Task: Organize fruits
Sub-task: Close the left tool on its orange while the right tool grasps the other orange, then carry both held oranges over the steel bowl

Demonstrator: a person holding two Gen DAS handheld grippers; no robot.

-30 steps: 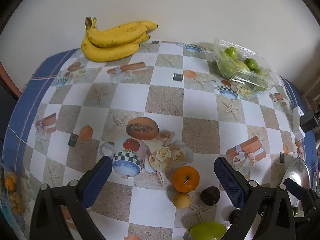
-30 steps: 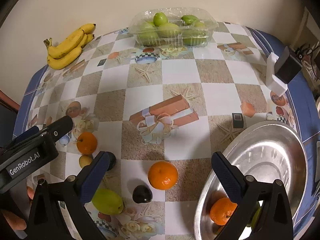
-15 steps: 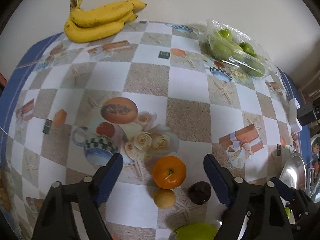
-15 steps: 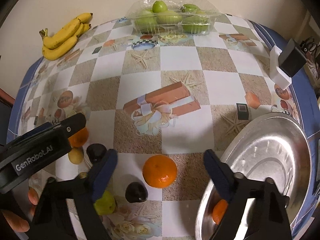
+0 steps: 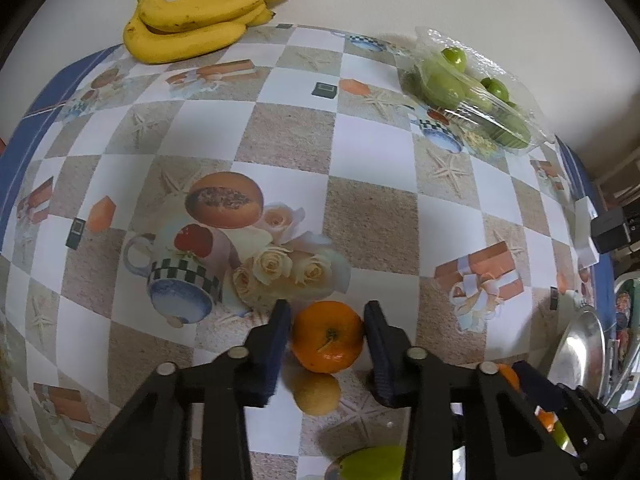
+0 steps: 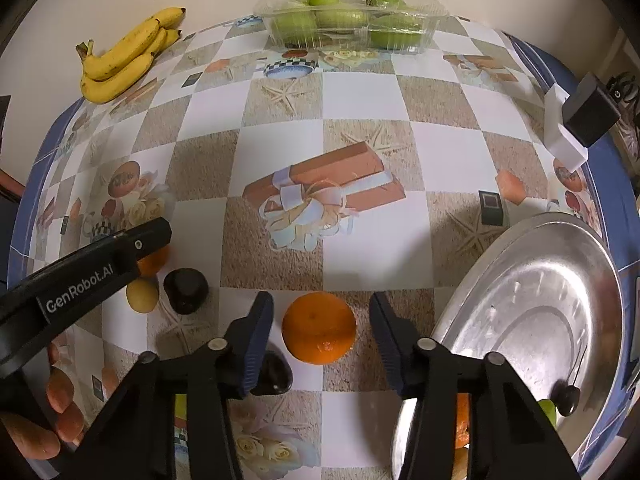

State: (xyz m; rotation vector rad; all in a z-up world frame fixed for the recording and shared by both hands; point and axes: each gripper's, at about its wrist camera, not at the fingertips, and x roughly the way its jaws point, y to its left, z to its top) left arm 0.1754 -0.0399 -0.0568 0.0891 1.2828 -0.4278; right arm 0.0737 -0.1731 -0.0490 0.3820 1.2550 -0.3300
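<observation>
On the checked tablecloth, an orange lies between the pads of my left gripper. Its jaws are closing and both pads touch the fruit's sides. A second orange sits between the fingers of my right gripper, whose jaws are also closing, with a gap showing on each side. A silver plate lies right of it, holding another orange half hidden behind the right finger. In the right wrist view a left finger covers most of the first orange.
A small yellow fruit, a green fruit and two dark fruits lie near the oranges. Bananas and a clear box of green fruit stand at the far edge. A black-and-white box sits at the right.
Both grippers' jaws have narrowed from wide open. The left gripper dropped down over its orange and now touches it. The right gripper stayed over the other orange.
</observation>
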